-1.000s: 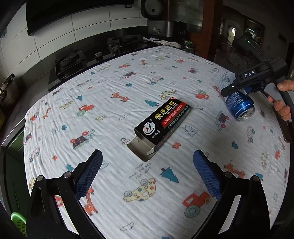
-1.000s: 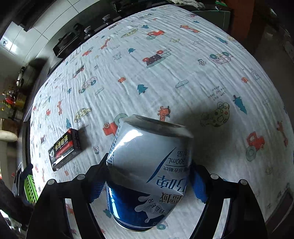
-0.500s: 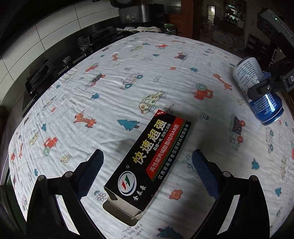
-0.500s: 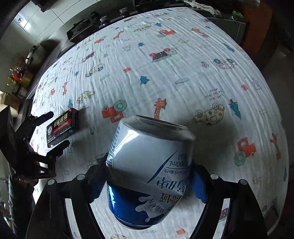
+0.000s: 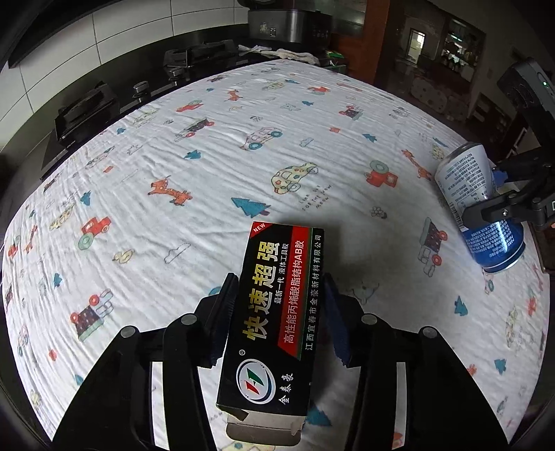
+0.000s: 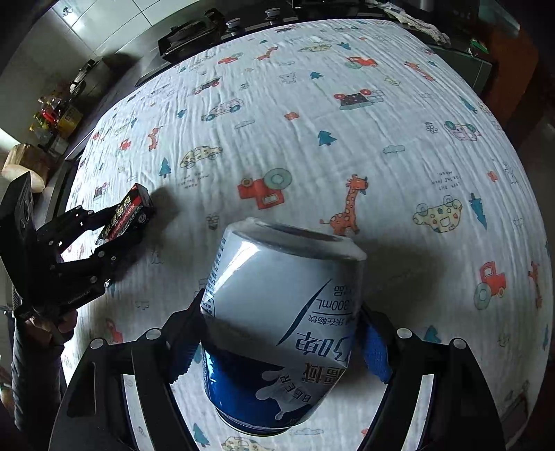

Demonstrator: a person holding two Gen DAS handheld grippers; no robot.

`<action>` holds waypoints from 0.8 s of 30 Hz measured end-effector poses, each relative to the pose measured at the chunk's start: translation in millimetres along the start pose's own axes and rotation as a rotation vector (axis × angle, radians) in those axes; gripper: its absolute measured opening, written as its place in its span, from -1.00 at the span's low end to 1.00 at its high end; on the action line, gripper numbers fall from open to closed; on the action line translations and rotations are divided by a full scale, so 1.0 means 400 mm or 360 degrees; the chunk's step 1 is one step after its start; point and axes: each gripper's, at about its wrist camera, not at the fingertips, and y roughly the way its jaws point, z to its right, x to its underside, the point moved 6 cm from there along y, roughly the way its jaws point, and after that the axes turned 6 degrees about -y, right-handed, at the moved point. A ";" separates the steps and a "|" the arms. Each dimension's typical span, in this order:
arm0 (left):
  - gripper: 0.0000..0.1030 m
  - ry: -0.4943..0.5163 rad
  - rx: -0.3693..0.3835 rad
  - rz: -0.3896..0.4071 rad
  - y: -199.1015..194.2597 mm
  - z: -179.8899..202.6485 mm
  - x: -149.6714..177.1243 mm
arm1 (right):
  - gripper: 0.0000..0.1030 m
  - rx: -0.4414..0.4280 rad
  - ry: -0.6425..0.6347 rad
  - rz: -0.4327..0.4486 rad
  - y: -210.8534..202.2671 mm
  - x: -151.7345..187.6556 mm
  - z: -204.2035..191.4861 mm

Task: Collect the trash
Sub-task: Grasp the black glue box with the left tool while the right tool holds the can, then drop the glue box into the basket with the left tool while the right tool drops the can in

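My left gripper point(image 5: 279, 305) is shut on a black glue box point(image 5: 277, 312) with yellow and white lettering; its open flap end points back at the camera. The box lies low over the patterned tablecloth point(image 5: 208, 173). My right gripper point(image 6: 284, 333) is shut on a blue and white beer can point(image 6: 284, 312), held tilted above the cloth. The can point(image 5: 480, 204) and right gripper point(image 5: 499, 197) show at the far right of the left wrist view. The left gripper point(image 6: 118, 225) with the box point(image 6: 126, 213) shows at the left of the right wrist view.
The table is covered by a white cloth printed with cars, giraffes and trees. A black stove point(image 5: 86, 111) and counter run along the far edge. A pot point(image 5: 274, 20) stands at the back. Bottles and jars point(image 6: 57, 114) sit on a counter at left.
My left gripper moved forward over the glue box and closed on its sides. My right gripper kept hold of the can and shifted a little over the table.
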 end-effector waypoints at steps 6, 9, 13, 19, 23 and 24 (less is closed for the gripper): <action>-0.07 -0.0104 -0.0085 0.0073 -0.114 -0.049 0.073 | 0.45 -0.0064 -0.0117 0.0001 0.008 -0.002 -0.117; -0.07 -0.0161 -0.0155 0.0136 -0.192 -0.088 0.120 | 0.45 -0.0099 -0.0194 -0.0007 0.016 -0.003 -0.191; -0.07 -0.0293 -0.0240 0.0196 -0.301 -0.167 0.194 | 0.45 -0.0145 -0.0311 -0.0010 0.023 -0.001 -0.296; -0.07 -0.0487 -0.0461 0.0289 -0.475 -0.312 0.322 | 0.45 -0.0227 -0.0483 -0.0013 0.037 -0.010 -0.475; -0.07 -0.0664 -0.0609 0.0302 -0.562 -0.434 0.422 | 0.45 -0.0282 -0.0609 -0.0016 0.044 -0.016 -0.605; -0.07 -0.0719 -0.0641 0.0297 -0.579 -0.465 0.448 | 0.45 -0.0296 -0.0636 -0.0015 0.044 -0.014 -0.636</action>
